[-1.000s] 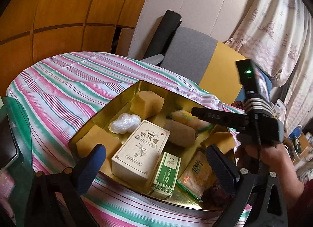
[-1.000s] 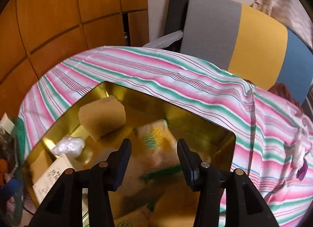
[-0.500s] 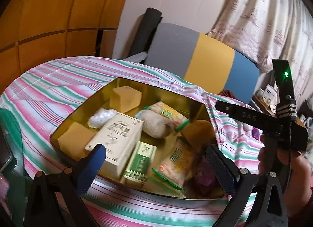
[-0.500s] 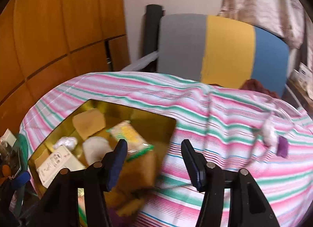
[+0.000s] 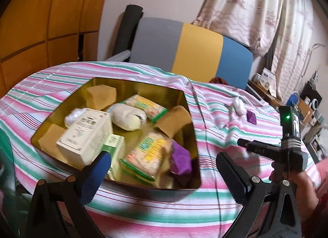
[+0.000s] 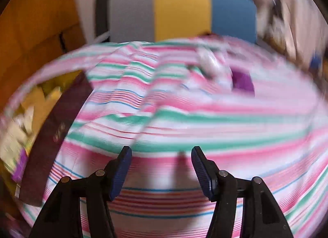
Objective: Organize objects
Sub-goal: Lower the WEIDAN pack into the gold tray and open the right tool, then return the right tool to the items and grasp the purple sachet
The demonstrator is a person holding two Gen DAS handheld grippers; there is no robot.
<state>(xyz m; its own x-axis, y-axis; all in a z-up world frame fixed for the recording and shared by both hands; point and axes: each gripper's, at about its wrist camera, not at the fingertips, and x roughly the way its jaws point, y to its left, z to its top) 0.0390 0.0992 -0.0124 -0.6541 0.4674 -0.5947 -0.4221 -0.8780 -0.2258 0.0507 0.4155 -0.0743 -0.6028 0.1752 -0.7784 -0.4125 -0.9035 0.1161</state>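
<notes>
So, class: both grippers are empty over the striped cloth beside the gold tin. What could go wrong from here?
1. The purple packet and white wad lie close together; the right gripper might catch both.
2. The tin is crowded; additions may pile up.
3. The creased cloth could snag.

Ahead of the left gripper's fingers, one gold tin (image 5: 190, 119) sat on one striped cloth (image 5: 143, 213). Inside the tin there were three tan sponge-like blocks (image 5: 101, 96), two yellow-and-green snack packets (image 5: 147, 156), one large cream box (image 5: 86, 133), one smaller green box (image 5: 112, 143) beside it, one cream roll (image 5: 127, 118), one clear plastic wad (image 5: 70, 118) and one purple wrapper (image 5: 181, 161).

Out on the cloth, ahead of the right gripper's fingers and to their right, lay one white crumpled wad (image 6: 209, 61) and one small purple piece (image 6: 243, 81), side by side. Beyond the cloth stood one chair back (image 5: 184, 53) in three colour panels.
</notes>
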